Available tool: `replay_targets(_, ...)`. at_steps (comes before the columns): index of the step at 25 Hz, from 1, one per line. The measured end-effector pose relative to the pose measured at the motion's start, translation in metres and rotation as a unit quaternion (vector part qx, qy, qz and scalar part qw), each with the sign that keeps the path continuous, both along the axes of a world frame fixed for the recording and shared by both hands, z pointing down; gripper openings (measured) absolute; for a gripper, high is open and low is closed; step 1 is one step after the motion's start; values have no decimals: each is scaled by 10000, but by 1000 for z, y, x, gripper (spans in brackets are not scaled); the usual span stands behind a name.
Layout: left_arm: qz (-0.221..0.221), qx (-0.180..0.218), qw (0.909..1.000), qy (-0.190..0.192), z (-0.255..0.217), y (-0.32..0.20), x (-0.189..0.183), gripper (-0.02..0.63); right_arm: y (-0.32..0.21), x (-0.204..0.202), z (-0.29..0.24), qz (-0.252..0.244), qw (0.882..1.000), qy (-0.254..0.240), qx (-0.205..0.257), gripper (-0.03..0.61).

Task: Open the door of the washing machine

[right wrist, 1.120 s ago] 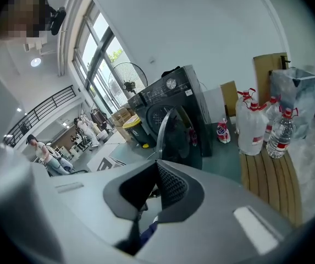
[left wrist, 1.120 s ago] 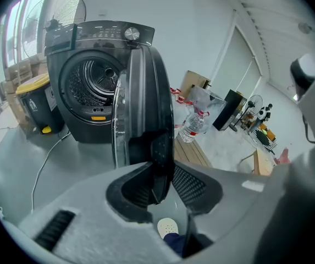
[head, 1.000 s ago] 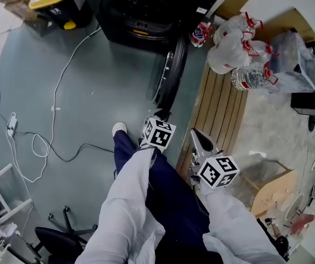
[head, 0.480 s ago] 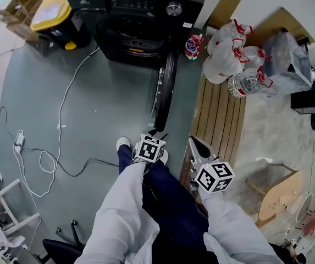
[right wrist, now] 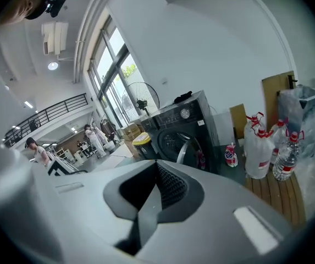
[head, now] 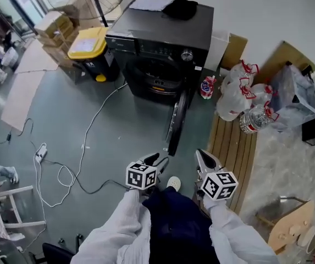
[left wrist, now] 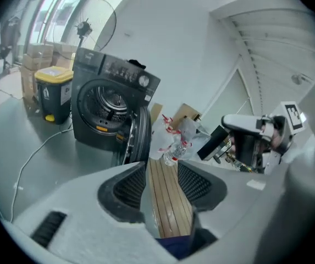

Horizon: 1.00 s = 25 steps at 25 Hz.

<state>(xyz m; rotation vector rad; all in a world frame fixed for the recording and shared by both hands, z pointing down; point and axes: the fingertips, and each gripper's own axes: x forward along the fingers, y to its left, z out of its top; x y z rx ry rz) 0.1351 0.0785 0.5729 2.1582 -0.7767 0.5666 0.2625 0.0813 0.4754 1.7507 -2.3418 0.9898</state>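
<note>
Door (head: pixel 177 122) stands wide open off the washer (head: pixel 162 32). Left gripper (head: pixel 154 159) is spread, jaws just narrowing slightly, nothing between; right gripper (head: pixel 203 157) is pressed together, empty. Risk: a nearby leg may knock the door shut

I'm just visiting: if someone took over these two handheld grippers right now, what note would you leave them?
Left gripper: open, jaws have just been closing a little, nothing between them.
Right gripper: shut, empty.
Both hang clear of the washer; its door stands swung wide open.
Done: door open.
Left: apparently nothing.
</note>
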Motion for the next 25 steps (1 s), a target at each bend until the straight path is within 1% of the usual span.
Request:
replay_targets(3, -229, 508, 9982, 220, -60, -12, -14, 170, -10, -5, -32, -104, 9997, -86, 226, 11)
replay_targets(6, -531, 1027, 9923, 443, -119, -20, -31, 161, -16, -15, -65, -351, 9983, 31, 454, 11)
replay_targets(10, -885, 1722, 9787, 684, -178, -18, -58, 144, -13, -31, -99, -712, 9940, 175, 810, 11)
replay_targets(13, -1142, 2132, 9672, 774, -206, -15, -77, 107, -13, -42, -111, -940, 9905, 277, 967, 11)
replay_targets(15, -1388, 2272, 9607, 781, -215, -10, -92, 64, -12, -51, -113, -1087, 9881, 361, 1022, 11)
replay_targets(18, -1563, 2409, 9558, 629, -217, 1, -107, 4, -7, -65, -116, -1293, 9844, 439, 1107, 11)
replay_targets(22, -1578, 2467, 9554, 384, -206, 12, -120, -2, 1, -86, -112, -1595, 9797, 486, 1115, 11)
replay_targets(25, -1486, 2380, 9589, 417, -196, 20, -118, -2, 11, -96, -106, -1814, 9758, 562, 1086, 11)
